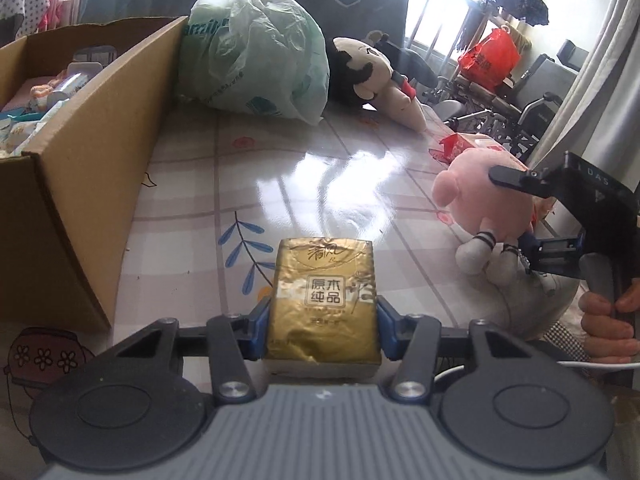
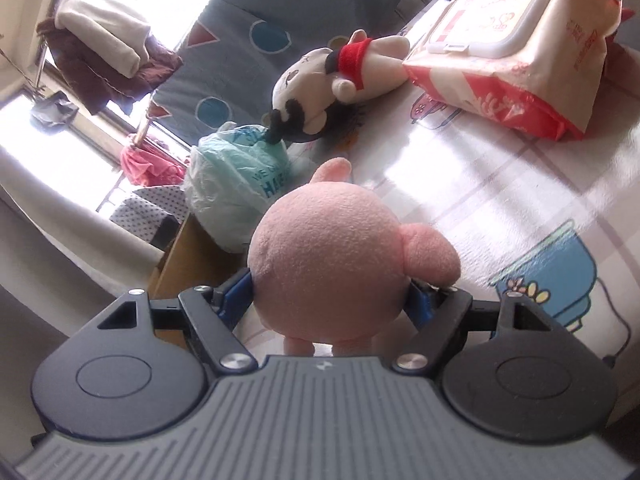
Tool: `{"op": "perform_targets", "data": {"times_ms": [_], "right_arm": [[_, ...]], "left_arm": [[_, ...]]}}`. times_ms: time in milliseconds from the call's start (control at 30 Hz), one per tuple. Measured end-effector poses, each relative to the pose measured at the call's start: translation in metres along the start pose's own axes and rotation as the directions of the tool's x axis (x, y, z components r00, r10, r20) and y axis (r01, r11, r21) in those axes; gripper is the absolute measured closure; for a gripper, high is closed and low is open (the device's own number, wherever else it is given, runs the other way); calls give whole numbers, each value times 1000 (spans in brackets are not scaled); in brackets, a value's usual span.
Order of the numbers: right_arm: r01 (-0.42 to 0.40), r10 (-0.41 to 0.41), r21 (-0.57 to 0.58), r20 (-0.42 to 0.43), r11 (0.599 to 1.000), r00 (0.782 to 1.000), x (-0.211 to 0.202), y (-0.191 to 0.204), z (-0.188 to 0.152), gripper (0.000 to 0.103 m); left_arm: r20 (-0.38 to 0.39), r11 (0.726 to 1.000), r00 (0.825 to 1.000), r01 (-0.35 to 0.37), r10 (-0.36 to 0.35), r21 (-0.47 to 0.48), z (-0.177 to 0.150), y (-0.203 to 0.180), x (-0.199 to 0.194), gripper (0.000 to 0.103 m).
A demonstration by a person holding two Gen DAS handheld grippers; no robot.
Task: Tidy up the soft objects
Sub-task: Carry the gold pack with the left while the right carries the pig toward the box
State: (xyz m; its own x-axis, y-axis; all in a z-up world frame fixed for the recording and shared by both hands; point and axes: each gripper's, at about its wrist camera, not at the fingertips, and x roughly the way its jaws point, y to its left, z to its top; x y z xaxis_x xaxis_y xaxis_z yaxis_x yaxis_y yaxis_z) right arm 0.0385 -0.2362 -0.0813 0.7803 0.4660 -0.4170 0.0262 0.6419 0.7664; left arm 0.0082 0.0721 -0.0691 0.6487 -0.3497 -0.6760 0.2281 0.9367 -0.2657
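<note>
The left gripper (image 1: 321, 322) has its jaws clamped on the sides of a gold foil-wrapped pack of tissues (image 1: 325, 300), held just right of the open brown cardboard box (image 1: 80, 184). The right gripper (image 2: 334, 300) has its jaws pressed into the round pink plush toy (image 2: 332, 268), further right of the box.

The foil looks slick, and the jaws grip only the pack's near end, so it may slip or tip while being carried over the box wall. The plush squashes easily; a grip on its rounded body may roll off, and its dangling legs may catch the box rim. With both hands heading to one box, the grippers may collide.

The box's contents are cut off and too small to identify. The pack's underside is hidden, so whether it rests on the patterned, glossy counter (image 1: 320, 184) cannot be told. The plush's face is turned away.
</note>
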Motion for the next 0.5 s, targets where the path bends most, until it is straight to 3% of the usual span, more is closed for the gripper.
{"op": "perform_targets", "data": {"times_ms": [267,500], "right_arm": [[-96,97,85,-8,992,995,-15,6,-8,27],[-215,216,36,-30,976,976,-21,62,-6,26]], "left_arm": [[74,999,997,2,-5,34,2,-10,-44,50],[195,1000,981,21,-21,-1,13,3,-116,50]]}}
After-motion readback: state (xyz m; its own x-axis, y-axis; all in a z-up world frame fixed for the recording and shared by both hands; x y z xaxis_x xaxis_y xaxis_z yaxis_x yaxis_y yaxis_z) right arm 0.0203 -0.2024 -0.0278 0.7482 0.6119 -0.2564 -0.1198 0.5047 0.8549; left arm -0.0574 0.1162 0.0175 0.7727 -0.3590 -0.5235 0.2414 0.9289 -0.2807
